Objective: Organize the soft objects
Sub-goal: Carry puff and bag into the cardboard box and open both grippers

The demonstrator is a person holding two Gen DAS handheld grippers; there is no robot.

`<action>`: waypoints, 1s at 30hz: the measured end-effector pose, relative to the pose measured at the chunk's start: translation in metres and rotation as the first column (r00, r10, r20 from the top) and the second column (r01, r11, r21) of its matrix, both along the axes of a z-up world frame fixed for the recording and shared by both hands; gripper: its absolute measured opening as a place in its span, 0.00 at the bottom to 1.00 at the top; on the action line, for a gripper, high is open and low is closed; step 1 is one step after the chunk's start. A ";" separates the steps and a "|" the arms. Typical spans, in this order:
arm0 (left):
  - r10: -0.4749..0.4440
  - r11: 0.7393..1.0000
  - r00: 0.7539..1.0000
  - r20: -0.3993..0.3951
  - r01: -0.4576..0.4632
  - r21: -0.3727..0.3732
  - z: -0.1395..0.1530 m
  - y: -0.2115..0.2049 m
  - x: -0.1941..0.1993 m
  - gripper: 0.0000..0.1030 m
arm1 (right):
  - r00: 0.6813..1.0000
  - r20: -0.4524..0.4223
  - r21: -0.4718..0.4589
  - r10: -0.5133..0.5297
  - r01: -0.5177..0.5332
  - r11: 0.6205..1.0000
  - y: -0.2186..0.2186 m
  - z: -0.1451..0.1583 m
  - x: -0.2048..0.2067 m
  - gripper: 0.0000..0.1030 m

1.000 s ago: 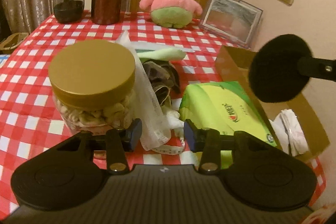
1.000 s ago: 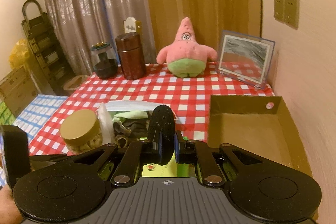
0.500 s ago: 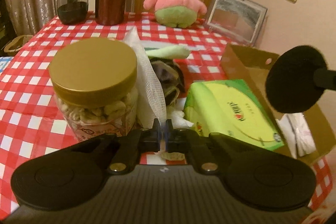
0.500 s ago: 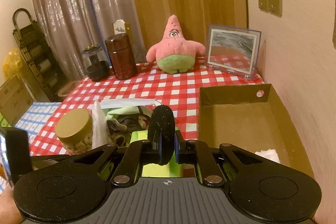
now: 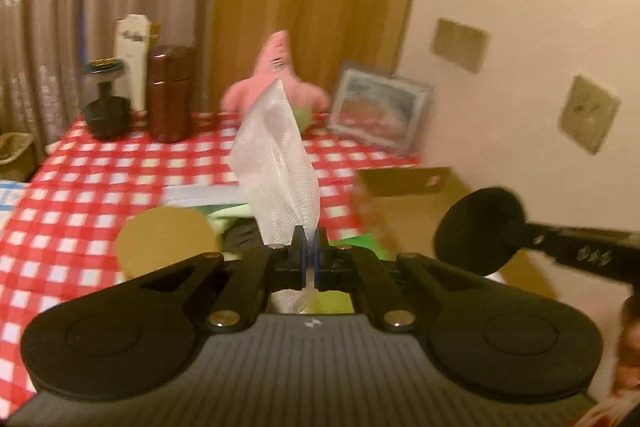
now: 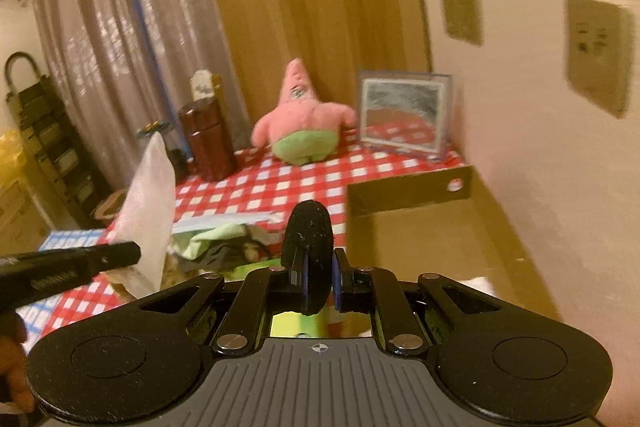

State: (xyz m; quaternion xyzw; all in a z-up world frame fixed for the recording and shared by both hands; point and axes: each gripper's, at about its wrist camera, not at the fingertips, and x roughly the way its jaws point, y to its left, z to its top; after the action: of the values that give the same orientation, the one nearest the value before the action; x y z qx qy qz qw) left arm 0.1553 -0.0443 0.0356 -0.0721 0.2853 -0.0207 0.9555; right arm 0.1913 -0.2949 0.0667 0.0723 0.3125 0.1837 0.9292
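Note:
My left gripper (image 5: 308,251) is shut on the lower end of a white mesh cloth (image 5: 276,163), which stands up from the jaws, lifted off the table. The same cloth (image 6: 150,199) shows at the left of the right wrist view. My right gripper (image 6: 318,275) is shut on a round black puff (image 6: 308,243), held edge-on; the puff (image 5: 480,235) hangs over the near part of an open cardboard box (image 6: 420,239). A pile of green and dark soft pieces (image 6: 224,243) lies on the checked tablecloth (image 5: 80,187).
A gold-lidded jar (image 5: 166,239) stands left of the pile, a green tissue pack (image 5: 360,239) to its right. At the back stand a pink star plush (image 6: 304,123), a brown canister (image 5: 170,93), a dark glass jar (image 5: 106,103) and a picture frame (image 6: 404,111). The wall runs along the right.
My left gripper shut on the white mesh cloth beside the jar and rose with it. My right gripper carried the black puff a little sideways, closer to the box.

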 end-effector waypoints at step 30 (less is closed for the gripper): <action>-0.357 0.927 0.927 -0.112 0.337 -0.168 -0.042 -0.150 0.090 0.02 | 0.954 -0.068 -0.021 -0.292 0.291 0.956 -0.115 -0.033 0.021 0.11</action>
State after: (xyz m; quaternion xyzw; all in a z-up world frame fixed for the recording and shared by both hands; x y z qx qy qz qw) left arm 0.2453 -0.1944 -0.0062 -0.0913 0.3576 -0.2053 0.9064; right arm 0.2126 -0.4096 0.0336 0.1193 0.3318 0.0402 0.9349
